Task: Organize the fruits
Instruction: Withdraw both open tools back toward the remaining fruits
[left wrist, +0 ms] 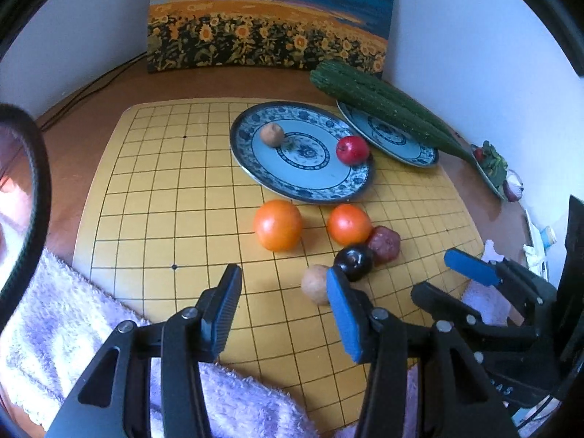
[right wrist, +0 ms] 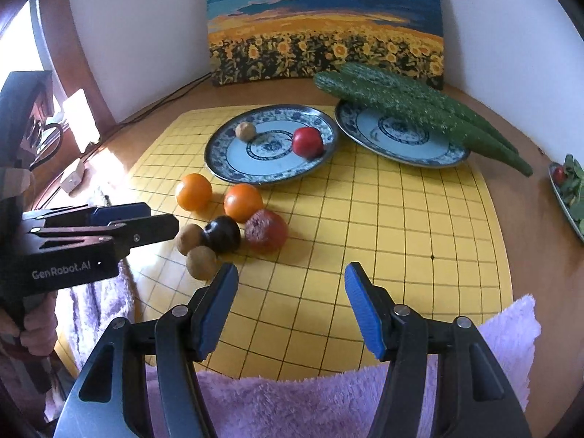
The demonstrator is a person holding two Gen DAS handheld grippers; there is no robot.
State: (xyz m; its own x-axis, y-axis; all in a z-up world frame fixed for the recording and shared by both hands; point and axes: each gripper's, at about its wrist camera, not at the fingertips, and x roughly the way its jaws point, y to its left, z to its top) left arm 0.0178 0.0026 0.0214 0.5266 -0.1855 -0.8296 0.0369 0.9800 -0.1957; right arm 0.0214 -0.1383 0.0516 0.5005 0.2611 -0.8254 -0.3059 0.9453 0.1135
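A yellow grid board (left wrist: 153, 197) lies on a brown surface (left wrist: 91, 109), its near edge overlapped by a fluffy lilac towel (right wrist: 292, 401). Two blue-patterned plates sit at the far side of the board. The left plate (left wrist: 255, 168) carries a small brown fruit (left wrist: 272, 134) near its far rim and a red apple (left wrist: 352, 150) at its right edge. The right plate (right wrist: 423, 153) bears long green cucumbers (right wrist: 419, 109) that overhang it to the right. A sunflower painting (right wrist: 325, 22) leans against the white wall behind the plates.

In front of the left plate, loose fruit lies on the board: two oranges, the left orange (left wrist: 278, 225) and the right orange (left wrist: 349, 224), are set apart from each other. Just nearer sit a dark plum (left wrist: 353, 261) and a mottled red fruit (left wrist: 383, 244), touching one another. Two brown round fruits (right wrist: 195, 252) lie just left of the plum in the right wrist view.

The left gripper (left wrist: 283, 292) hovers above the near half of the board with its blue-padded fingers spread wide and nothing between them; its right finger partly hides one brown fruit. The right gripper (right wrist: 290, 284) hangs likewise over the board with its fingers apart, holding nothing. At the far right edge of the surface, a dish of greens (right wrist: 573, 189) is partly in view.
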